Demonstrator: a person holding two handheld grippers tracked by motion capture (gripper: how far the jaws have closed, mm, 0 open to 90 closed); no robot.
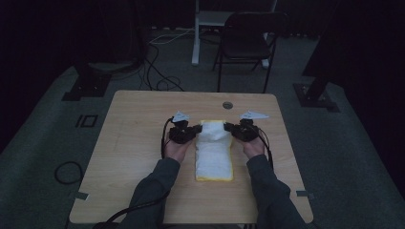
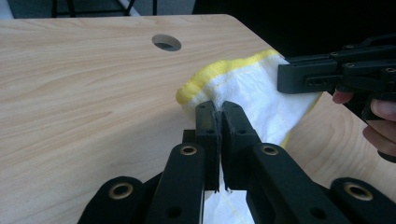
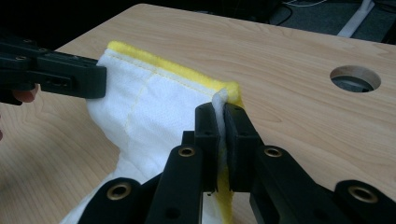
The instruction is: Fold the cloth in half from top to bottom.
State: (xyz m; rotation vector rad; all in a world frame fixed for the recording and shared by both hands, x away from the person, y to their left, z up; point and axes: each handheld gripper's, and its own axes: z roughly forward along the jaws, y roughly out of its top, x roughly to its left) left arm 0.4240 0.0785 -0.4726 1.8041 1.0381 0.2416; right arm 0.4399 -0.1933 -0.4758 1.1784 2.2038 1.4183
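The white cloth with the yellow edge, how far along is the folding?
Done: the cloth lies as a narrow strip on the table. In hand: left gripper and right gripper each pinch a far corner, lifted. Left: probably folding that end toward the near edge.

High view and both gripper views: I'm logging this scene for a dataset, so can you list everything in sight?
cloth: one, white with yellow border, middle of the table, far corners pinched and lifted.
table: one, light wood, centre of the floor.
cable hole: one, round, near the table's far edge.
folding chair: one, black, behind the table.
floor cables: several, black and white, beyond the table.
stand bases: two, black, left and right of the table.
left tongs: one, black, shut on the cloth's far left corner.
right tongs: one, black, shut on its far right corner.
sleeves: two, grey, coming in from the bottom.
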